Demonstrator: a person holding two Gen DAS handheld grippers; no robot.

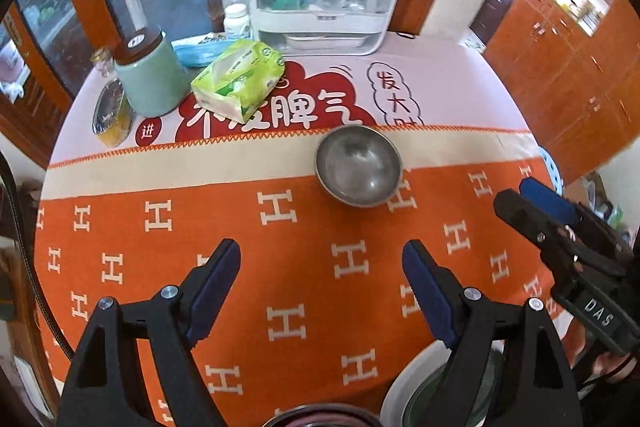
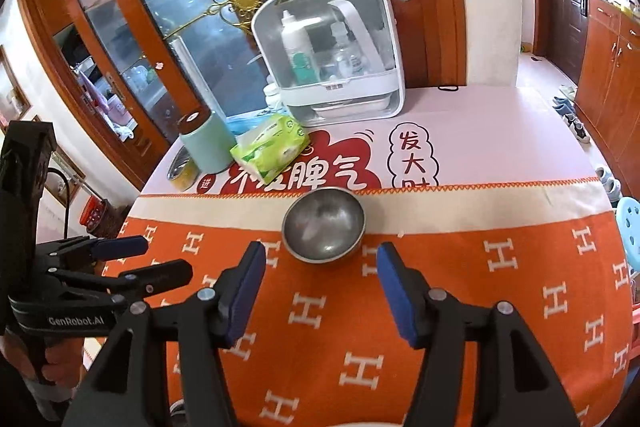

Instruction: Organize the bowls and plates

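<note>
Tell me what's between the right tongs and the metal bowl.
Nothing but bare orange cloth; the right wrist view shows the open right tongs just short of the metal bowl.

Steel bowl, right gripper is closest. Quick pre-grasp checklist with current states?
1. Right gripper open: ok, jaws spread, nothing held.
2. Left gripper open and empty: ok.
3. Steel bowl upright and empty: ok.
4. Bowl lined up between the right fingers: ok, centred just ahead, not yet touched.
5. Space around the bowl: ok, tissue pack sits well behind it.
6. Stacking spot: cannot tell, dishes at the left view's lower edge are cut off.
</note>
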